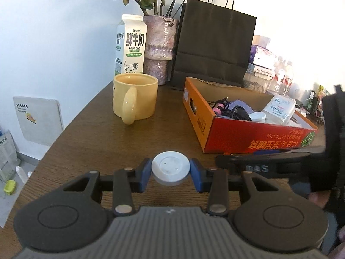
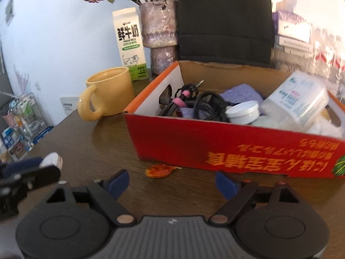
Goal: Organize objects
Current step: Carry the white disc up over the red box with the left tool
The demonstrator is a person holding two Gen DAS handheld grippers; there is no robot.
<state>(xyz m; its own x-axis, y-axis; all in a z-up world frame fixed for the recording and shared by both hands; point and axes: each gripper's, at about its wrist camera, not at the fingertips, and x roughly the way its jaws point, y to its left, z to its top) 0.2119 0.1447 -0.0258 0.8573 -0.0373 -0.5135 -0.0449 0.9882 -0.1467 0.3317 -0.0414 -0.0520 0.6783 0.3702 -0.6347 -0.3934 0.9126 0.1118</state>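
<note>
My left gripper (image 1: pixel 170 173) is shut on a white round disc (image 1: pixel 170 166), its blue pads pressing on both sides, just above the brown table (image 1: pixel 90 142). In the right wrist view the same disc (image 2: pixel 51 159) shows at the far left in that gripper. My right gripper (image 2: pixel 172 182) is open over the table with nothing between its fingers. Just ahead of it stands a red-orange cardboard box (image 2: pixel 215 142), which lies to the right of the left gripper (image 1: pixel 258 138). The box holds black cables (image 2: pixel 207 105), a purple cloth (image 2: pixel 241 93), a white jar (image 2: pixel 243 111) and a clear plastic tub (image 2: pixel 297 99).
A yellow mug (image 1: pixel 134 99) stands left of the box, with a milk carton (image 1: pixel 131 45), a vase of dried roses (image 1: pixel 159 43) and a black paper bag (image 1: pixel 215 43) behind. An orange petal (image 2: pixel 160 170) lies before the box. The table edge drops off at the left.
</note>
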